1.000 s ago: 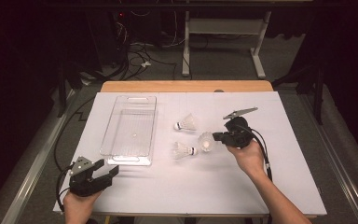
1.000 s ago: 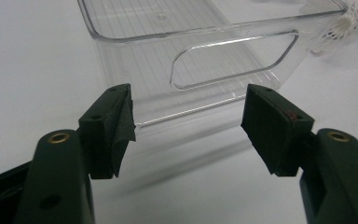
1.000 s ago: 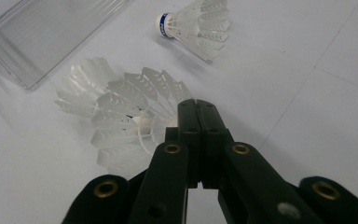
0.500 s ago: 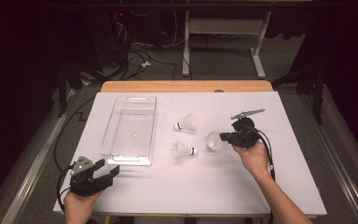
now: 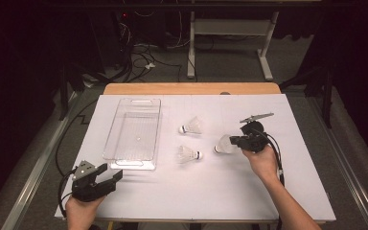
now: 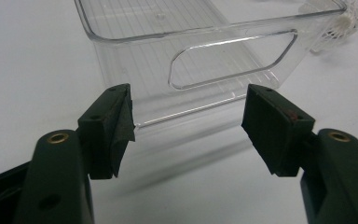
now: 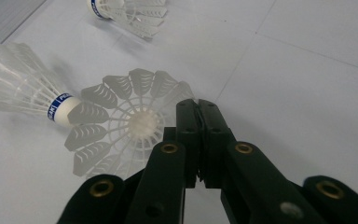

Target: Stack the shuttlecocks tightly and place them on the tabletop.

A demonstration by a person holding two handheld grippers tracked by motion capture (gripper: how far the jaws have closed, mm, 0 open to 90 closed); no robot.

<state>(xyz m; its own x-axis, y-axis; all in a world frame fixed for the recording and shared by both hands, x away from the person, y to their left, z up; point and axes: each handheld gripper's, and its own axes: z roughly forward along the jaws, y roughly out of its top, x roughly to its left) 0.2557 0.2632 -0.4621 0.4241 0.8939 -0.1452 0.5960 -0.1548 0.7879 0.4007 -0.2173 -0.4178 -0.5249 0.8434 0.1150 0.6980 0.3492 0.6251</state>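
where white sheet (image 5: 172,191) covers table (image 5: 191,88) | cables (image 5: 139,57) behind

Two hand-held black two-jaw grippers. Left gripper (image 5: 96,181): blocky black body, grey three-cornered plate on top, black cable looping off its left side. Its jaws: dark green-black arms with brass-ringed screw holes, flat black rubber pads (image 6: 121,126). Right gripper (image 5: 245,141): black body, grey plate above its far side, black cable trailing along the forearm. Forearms bare, no sleeves.
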